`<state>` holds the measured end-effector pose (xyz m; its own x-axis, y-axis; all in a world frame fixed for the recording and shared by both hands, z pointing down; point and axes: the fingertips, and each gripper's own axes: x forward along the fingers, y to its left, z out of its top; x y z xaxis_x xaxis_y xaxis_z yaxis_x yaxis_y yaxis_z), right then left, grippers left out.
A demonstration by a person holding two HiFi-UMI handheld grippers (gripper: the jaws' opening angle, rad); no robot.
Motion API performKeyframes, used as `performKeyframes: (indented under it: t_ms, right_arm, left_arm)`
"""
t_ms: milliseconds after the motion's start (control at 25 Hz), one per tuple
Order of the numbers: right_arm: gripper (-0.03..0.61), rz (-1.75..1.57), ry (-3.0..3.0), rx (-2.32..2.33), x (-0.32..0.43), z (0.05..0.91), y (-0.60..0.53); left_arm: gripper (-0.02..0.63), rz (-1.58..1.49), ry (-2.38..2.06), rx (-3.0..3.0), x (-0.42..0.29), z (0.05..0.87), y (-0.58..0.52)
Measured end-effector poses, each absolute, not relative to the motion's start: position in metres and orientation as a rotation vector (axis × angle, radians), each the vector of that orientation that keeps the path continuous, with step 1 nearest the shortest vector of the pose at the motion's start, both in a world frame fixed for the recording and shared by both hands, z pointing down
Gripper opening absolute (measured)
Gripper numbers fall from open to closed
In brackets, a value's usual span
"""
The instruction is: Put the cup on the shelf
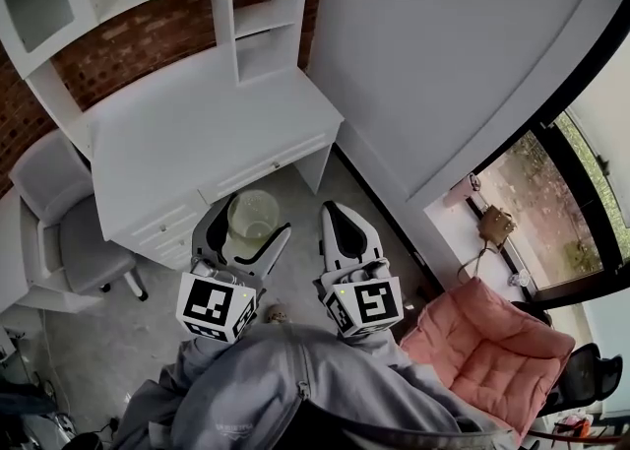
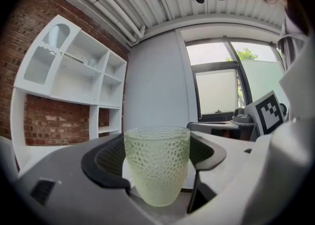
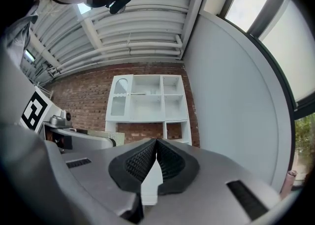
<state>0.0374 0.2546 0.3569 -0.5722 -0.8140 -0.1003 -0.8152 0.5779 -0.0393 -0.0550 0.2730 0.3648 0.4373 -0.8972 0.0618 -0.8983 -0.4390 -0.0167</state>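
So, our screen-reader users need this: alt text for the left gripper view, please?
A pale green dimpled cup stands upright, held by the left gripper between its black pads. Behind: a white shelf unit on a brick wall, window at right.

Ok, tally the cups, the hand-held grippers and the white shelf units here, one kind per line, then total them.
Cups: 1, the pale green cup
Hand-held grippers: 2, the left hand-held gripper and the right hand-held gripper
White shelf units: 1, the shelf unit
Total: 4
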Motion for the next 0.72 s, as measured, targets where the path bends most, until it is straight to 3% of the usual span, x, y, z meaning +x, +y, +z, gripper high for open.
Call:
performKeyframes:
  t_ms: [720]
  right_arm:
    - [0.028, -0.040, 2.704, -1.481, 0.024, 0.375, 0.199]
  left_arm:
    - [0.379, 0.073, -1.585, 2.626, -0.079, 0.385, 0.218]
